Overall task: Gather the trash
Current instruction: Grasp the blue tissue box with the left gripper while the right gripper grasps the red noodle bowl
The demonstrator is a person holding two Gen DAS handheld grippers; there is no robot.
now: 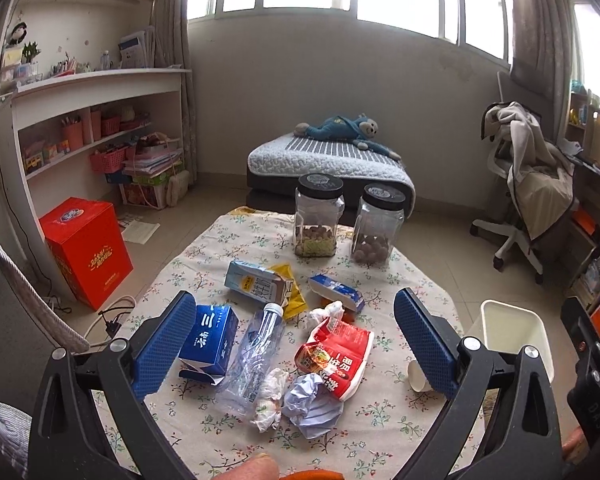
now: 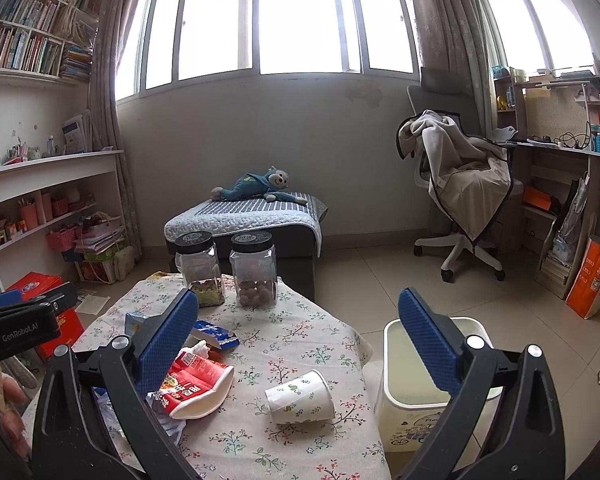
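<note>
I have both claws spread wide and empty over the table [image 1: 228, 432]. The paper cup [image 2: 300, 397] lies on its side dead ahead at 12 o'clock of my right claw [image 2: 298, 344], its long axis running 9 to 3, mouth toward 9. The bin [image 2: 396, 412] stands beside the table at 2 o'clock. My left claw [image 1: 296, 344] hangs over the bottle [image 1: 256, 356] and wrappers, so I judge the right is nearer the cup.

Daylight pours through the wide windows [image 2: 296, 20] straight ahead of the jaws, curtains [image 2: 108, 92] at each side. Below, a grey wall [image 2: 260, 136] and tiled floor [image 2: 380, 268]. White shelves [image 1: 96, 92] stand left; a draped office chair [image 2: 464, 196] right.
</note>
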